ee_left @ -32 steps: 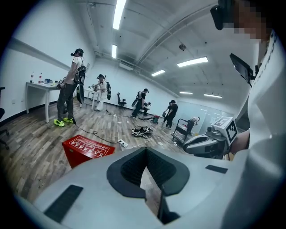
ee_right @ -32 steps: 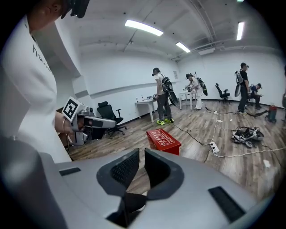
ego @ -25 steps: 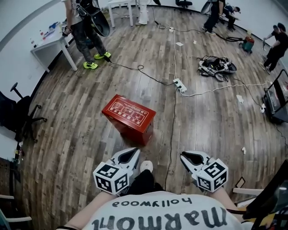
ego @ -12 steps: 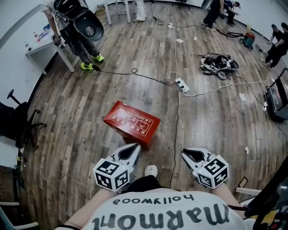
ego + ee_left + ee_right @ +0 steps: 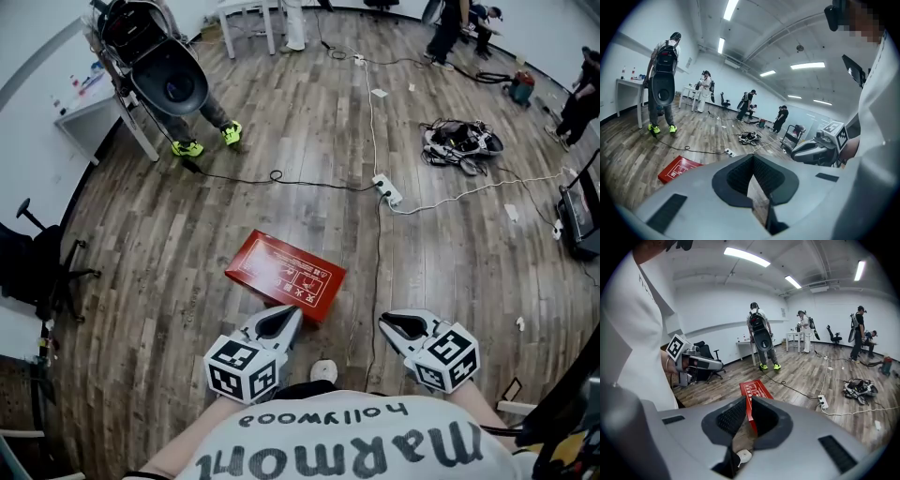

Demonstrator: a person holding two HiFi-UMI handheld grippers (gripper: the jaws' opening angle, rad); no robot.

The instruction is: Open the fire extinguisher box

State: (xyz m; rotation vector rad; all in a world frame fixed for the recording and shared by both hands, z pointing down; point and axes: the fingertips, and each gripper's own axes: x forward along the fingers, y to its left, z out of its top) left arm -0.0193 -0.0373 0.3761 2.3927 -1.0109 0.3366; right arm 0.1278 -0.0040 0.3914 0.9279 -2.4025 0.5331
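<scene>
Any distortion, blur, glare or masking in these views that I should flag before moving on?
Head view: strong fisheye, floorboards bow around the red box, which is sharp and evenly lit. Left gripper view: dark round vignette, glaring ceiling lights, a mosaic patch top right. Right gripper view: same vignette; the right gripper fills the lower half, red box sharp beyond.

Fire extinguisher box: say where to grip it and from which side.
Probably the near long edge of the fire extinguisher box, from the person's side: it lies flat, printed face up, that edge nearest. No handle or latch shows.
</scene>
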